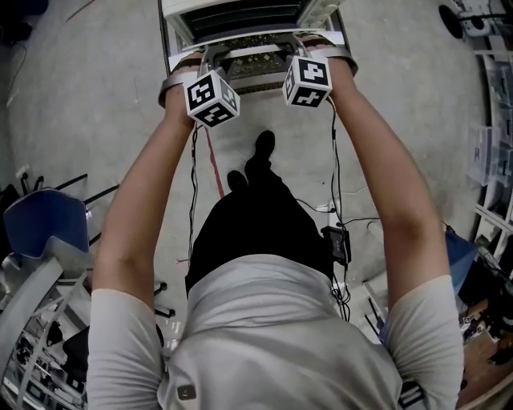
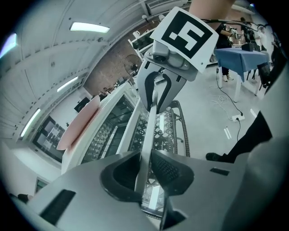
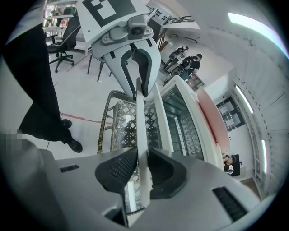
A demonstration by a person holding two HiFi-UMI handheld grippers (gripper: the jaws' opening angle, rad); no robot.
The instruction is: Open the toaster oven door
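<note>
- Pads [image 2: 168, 168] of the left gripper [image 2: 145, 170] were clamped on the door handle [image 2: 152, 126], a thin pale bar running straight between the jaws. The right gripper [image 3: 141, 168] was clenched on the same bar further along.
- We saw the door [image 2: 170, 131] tipped partly out from the toaster oven [image 1: 240, 18], its patterned glass just behind the handle. We judged the opening to be under way and not finished.
- We judged slipping the main risk. The bar was narrow and smooth, so a loose grip could let the door fall or snap back.
- We thought an uneven pull by one hand could twist the door on its hinges.
- We also thought a hard tug might drag the whole oven forward. We could not tell what it stood on.
- The door's free edge faced the person's shoes [image 1: 258, 152], which stood near its downward path.
- Cables [image 1: 337, 184] hung from the grippers close to the legs, and we judged a snag possible.
- Bare floor [image 1: 96, 104] lay open on either side.
</note>
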